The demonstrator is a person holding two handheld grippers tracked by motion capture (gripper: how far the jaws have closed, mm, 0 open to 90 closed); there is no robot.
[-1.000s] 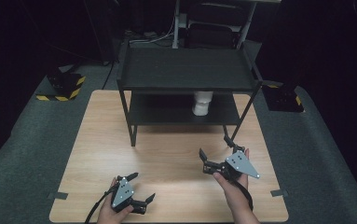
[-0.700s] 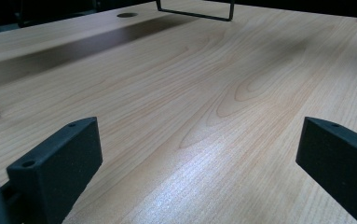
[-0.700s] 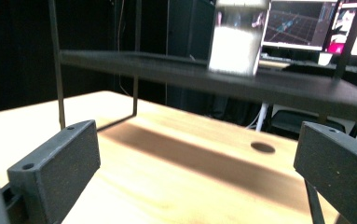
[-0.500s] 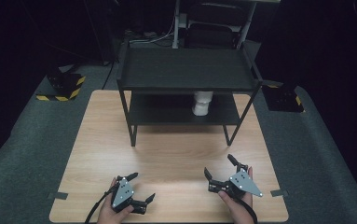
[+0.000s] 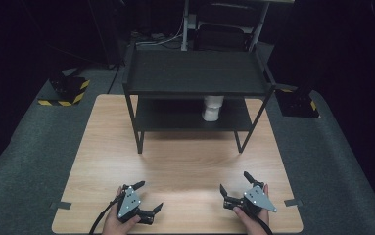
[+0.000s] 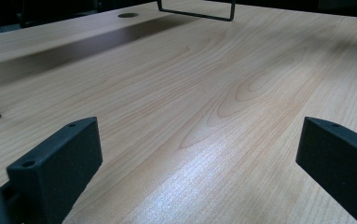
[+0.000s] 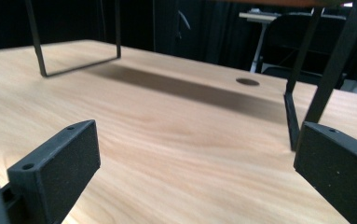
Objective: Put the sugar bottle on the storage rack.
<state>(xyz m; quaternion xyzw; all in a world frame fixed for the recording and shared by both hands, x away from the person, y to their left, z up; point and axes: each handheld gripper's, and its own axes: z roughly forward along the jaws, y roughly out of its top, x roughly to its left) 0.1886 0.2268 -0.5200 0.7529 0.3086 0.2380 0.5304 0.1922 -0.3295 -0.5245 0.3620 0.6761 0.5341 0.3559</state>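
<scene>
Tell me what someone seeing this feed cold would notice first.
Probably the black two-tier shelf rack at the far middle of the wooden table, with a lone white cup on its lower shelf. Next, the left gripper and right gripper, held low at the near edge, jaws spread wide and holding nothing.
</scene>
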